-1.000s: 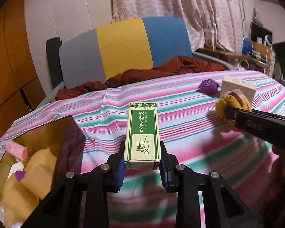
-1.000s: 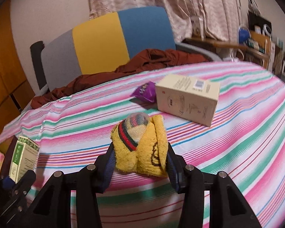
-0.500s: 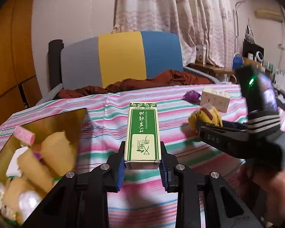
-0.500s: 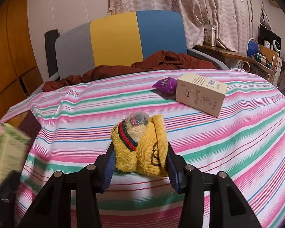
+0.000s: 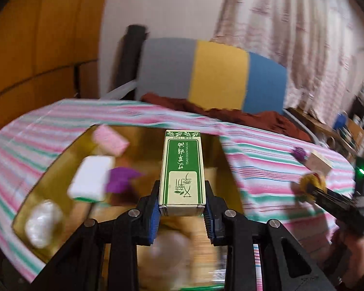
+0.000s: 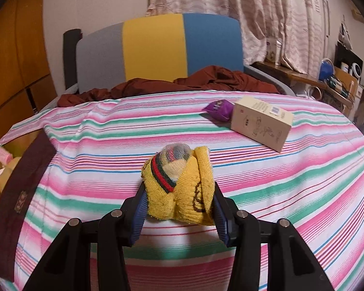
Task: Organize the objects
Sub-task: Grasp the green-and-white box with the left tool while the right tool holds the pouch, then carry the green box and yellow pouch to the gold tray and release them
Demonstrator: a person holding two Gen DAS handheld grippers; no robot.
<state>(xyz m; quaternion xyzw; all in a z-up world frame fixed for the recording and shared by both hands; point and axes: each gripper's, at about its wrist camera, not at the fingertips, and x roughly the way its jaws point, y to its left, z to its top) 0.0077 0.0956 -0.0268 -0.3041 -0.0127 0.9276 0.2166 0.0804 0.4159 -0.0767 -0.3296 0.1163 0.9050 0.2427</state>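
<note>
The left tool (image 5: 182, 212) is clamped on a green and cream box (image 5: 182, 169). The box is pinched at its near end by the blue pads (image 5: 155, 214), one on each side. It is held in the air above a gold box (image 5: 220, 155) that is open at the top. The gold box rests on the striped cloth (image 6: 291, 194) at the left edge of the table.

Inside the gold box, a pink block (image 5: 110, 139) is seen at the far side. A white block (image 5: 91, 180) lies nearer than the pink one, and a purple scrap (image 5: 120, 178) is just beside the white block. A white crinkly lump (image 5: 42, 223) sits in the near left corner. This view is blurred, so the other things in the gold box cannot be told.

The right tool (image 6: 179, 212) is clamped on a yellow sock bundle (image 6: 179, 189) with a red and green band. The bundle is held over the striped cloth, to the right of the gold box.

Farther back, well right of the gold box, a cream carton (image 6: 262, 122) lies on the cloth. A purple packet (image 6: 218, 109) is touching its left end. Behind the table a chair (image 6: 157, 48) in grey, yellow and blue is seen, with a brown cloth (image 6: 182, 82) piled on it.
</note>
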